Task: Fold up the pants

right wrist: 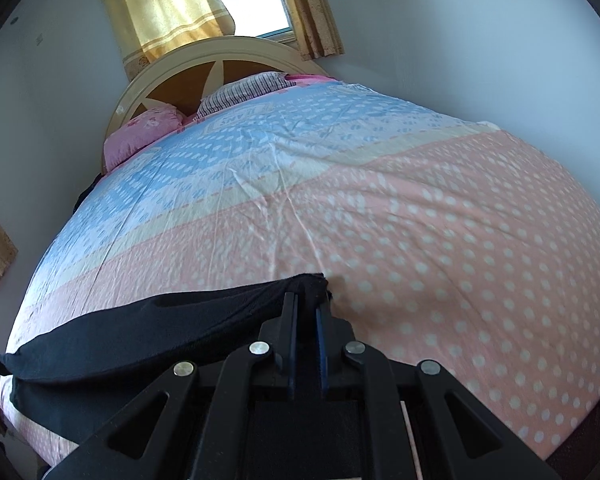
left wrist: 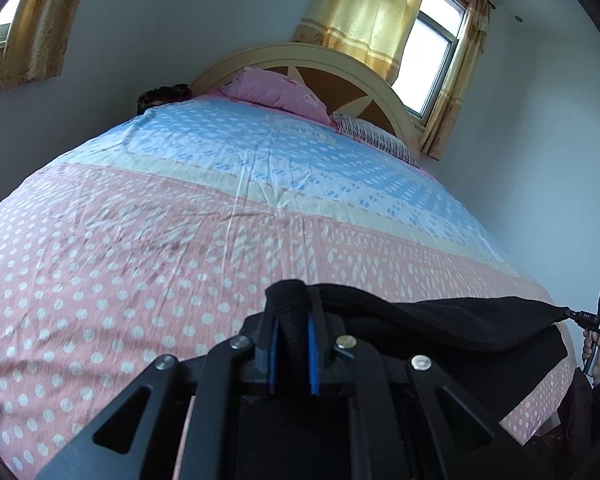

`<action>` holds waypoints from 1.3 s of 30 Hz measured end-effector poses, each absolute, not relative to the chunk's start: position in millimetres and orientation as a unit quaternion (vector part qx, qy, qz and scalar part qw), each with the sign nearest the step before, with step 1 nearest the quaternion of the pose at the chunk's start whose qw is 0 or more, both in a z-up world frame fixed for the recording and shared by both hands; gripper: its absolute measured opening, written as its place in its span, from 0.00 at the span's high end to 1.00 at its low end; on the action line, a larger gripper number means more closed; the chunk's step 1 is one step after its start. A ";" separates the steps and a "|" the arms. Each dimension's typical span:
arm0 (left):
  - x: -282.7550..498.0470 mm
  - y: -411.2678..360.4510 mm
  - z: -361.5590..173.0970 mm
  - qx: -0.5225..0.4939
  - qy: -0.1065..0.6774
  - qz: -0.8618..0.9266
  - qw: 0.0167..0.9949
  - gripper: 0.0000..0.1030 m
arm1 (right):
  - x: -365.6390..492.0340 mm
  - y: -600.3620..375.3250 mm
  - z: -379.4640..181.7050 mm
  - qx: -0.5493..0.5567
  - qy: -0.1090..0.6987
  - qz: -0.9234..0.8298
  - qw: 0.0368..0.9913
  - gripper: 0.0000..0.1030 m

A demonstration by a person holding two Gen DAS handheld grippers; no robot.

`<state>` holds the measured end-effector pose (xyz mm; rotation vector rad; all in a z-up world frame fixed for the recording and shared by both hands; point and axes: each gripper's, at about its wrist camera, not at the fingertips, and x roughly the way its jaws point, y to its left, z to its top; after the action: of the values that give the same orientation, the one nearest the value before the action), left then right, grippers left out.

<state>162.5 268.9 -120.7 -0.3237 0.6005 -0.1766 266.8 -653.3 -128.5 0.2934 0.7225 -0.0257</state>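
The black pants (left wrist: 460,320) hang stretched between the two claws over the foot end of the bed (left wrist: 140,240), well short of the headboard (left wrist: 300,54), and the part below the held edge drapes onto the pink dotted cover near the bed's foot. The left claw (left wrist: 293,312) is closed tight on a thick rolled band of the black cloth, which bulges up between its blue pads; the right claw (right wrist: 307,304) is pinched almost fully together on a thinner corner of the same garment, and from the left wrist view it shows small at the far end of the taut edge, held by a hand (left wrist: 594,354). Judging by this, the task looks to be at an early or middle stage: the pants are gripped at both ends and spread out in the air, but no neat folded stack lies on the bed, so laying them down and folding them over seems still to do. The bed cover runs from pink with white dots at the foot, through a pale yellow band, to blue toward the headboard, and is lightly creased. A pink pillow (left wrist: 276,94) and a striped pillow (left wrist: 374,136) lie against the headboard, behind which a window (left wrist: 432,52) with yellow curtains (left wrist: 364,12) lets in daylight on pale walls
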 end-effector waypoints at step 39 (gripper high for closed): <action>88.4 258.7 -135.6 -0.058 0.281 -0.021 0.958 0.48 | 153.7 -570.0 -105.7 0.134 0.321 0.011 0.937 0.49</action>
<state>88.4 258.7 -135.6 -0.1170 0.5701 -0.0419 153.7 -570.0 -105.8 0.2738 0.6557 0.0226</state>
